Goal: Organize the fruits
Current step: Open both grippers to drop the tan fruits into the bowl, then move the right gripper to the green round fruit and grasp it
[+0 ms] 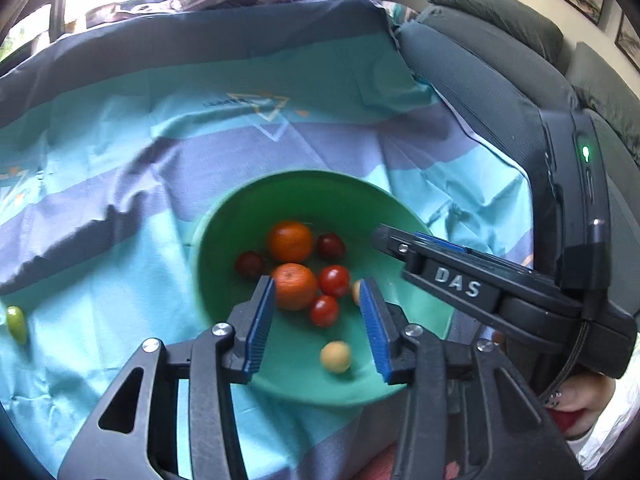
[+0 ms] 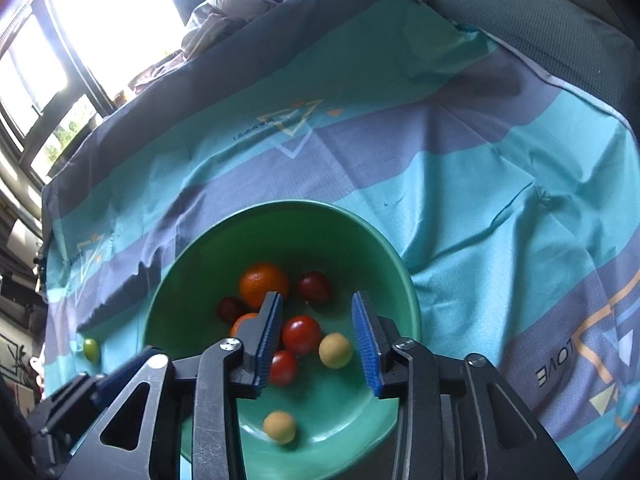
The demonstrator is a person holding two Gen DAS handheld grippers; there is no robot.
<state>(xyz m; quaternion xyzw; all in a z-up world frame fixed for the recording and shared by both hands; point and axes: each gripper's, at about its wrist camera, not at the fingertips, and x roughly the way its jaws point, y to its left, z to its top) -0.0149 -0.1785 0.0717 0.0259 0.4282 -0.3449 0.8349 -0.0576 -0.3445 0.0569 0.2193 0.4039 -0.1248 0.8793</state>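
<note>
Eight small fruits sit in the green bowl (image 2: pixel 192 264), gathered low where the sloped wall lets them roll together: two oranges (image 2: pixel 264 284), two bright red tomatoes (image 2: pixel 301 334), two darker red fruits (image 2: pixel 314 287), two pale yellow balls (image 2: pixel 335 350). Bowl rests on the striped teal cloth (image 2: pixel 480 184). One green fruit (image 1: pixel 17 323) lies apart on the cloth, well left of the bowl; by my reading, the one piece not yet collected.

Left gripper (image 1: pixel 318 296) hangs over the bowl's near side, blue pads spread, nothing between them. Right gripper (image 2: pixel 318 316) likewise spread and empty above the fruit, likely just free of a drop or choosing a piece.

Hard to make out: the near orange is half hidden behind the right gripper's left finger. One yellow ball is mostly masked in the left view. Darker fruits too blurred to name. Something red under the person's thumb at lower right, cut off.
</note>
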